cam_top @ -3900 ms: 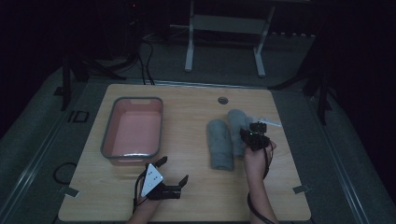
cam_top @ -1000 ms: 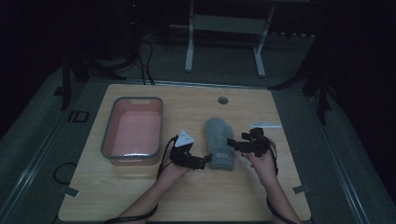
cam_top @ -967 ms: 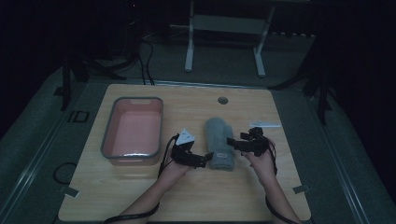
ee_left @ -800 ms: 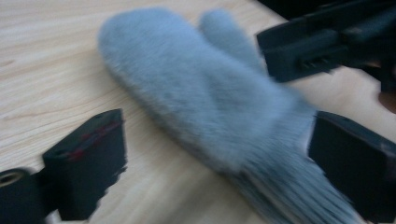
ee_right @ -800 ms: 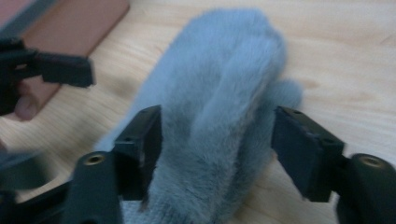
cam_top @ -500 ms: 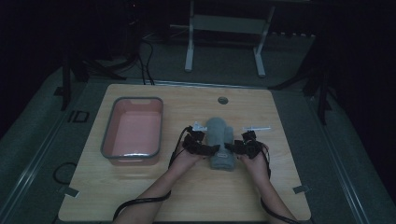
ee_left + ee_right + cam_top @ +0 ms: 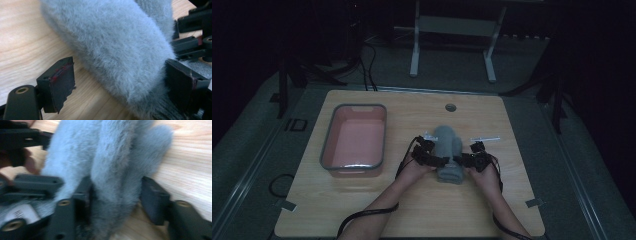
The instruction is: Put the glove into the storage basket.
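A grey fluffy towel (image 7: 449, 152) lies rolled up on the middle of the wooden table (image 7: 377, 205). My left gripper (image 7: 432, 159) is at the roll's left side. In the left gripper view it (image 7: 120, 85) stands open, its jaws straddling the near end of the towel (image 7: 117, 47); the right jaw touches the fur and the left one stands off it. My right gripper (image 7: 469, 160) is at the roll's right side. In the right gripper view it (image 7: 116, 197) is shut on a thick fold of the towel (image 7: 110, 162), the fur pinched narrow between the jaws.
A pink tub with a grey rim (image 7: 328, 150) sits on the left half of the table. A round hole (image 7: 450, 107) is near the far edge, and a thin pale strip (image 7: 485, 139) lies right of the roll. Dark floor and a stand surround the table.
My left gripper came from the table's front up to the roll's left side. My right gripper moved in against the right side. The towel now lies between both grippers.
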`<state>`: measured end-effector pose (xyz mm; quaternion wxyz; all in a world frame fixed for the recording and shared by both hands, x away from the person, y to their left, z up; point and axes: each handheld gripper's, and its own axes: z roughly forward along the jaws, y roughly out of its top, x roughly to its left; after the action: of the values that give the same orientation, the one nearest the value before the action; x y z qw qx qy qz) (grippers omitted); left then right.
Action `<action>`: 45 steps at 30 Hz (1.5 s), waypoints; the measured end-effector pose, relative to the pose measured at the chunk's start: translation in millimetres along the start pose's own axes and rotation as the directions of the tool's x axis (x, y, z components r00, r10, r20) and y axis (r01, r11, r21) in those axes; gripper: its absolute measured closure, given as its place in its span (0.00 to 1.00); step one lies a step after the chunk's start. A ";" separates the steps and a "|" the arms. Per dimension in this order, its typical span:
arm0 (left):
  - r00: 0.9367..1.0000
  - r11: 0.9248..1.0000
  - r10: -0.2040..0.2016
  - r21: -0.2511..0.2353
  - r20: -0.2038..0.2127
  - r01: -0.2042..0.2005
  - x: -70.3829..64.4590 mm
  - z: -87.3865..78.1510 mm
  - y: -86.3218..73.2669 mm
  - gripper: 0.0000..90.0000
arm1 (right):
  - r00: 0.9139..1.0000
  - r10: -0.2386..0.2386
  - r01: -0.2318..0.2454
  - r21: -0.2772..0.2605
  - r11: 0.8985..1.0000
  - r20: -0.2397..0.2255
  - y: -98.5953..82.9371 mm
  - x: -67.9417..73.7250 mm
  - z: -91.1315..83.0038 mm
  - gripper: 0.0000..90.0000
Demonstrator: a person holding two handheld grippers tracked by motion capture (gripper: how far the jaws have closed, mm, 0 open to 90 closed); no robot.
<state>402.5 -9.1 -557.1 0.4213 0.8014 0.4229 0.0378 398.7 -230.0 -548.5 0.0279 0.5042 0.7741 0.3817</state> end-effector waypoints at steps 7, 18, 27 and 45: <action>0.995 1.000 0.000 -0.011 0.100 0.001 -2.1 3.5 -0.1 0.52 | 1.000 0.008 -0.008 -0.003 1.000 -0.029 -2.1 0.2 0.7 0.76; 0.991 0.999 0.024 -0.024 0.131 -0.021 -6.4 -3.7 6.0 0.86 | 1.000 0.017 -0.018 -0.057 0.998 -0.009 -4.1 7.9 -4.2 0.87; 0.988 0.998 0.049 -0.033 0.149 -0.044 -7.8 -19.0 14.3 0.86 | 0.999 0.010 -0.012 -0.080 0.997 -0.035 0.5 14.6 -15.6 0.88; 0.984 0.989 0.125 -0.096 0.130 -0.113 4.7 -91.9 46.8 0.86 | 0.995 -0.067 0.054 -0.164 0.985 -0.079 49.9 69.3 -41.6 0.89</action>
<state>397.4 39.9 -466.4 0.4809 0.8066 0.3426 0.0268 384.8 -187.9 -464.5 0.0476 0.4600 0.7562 0.4630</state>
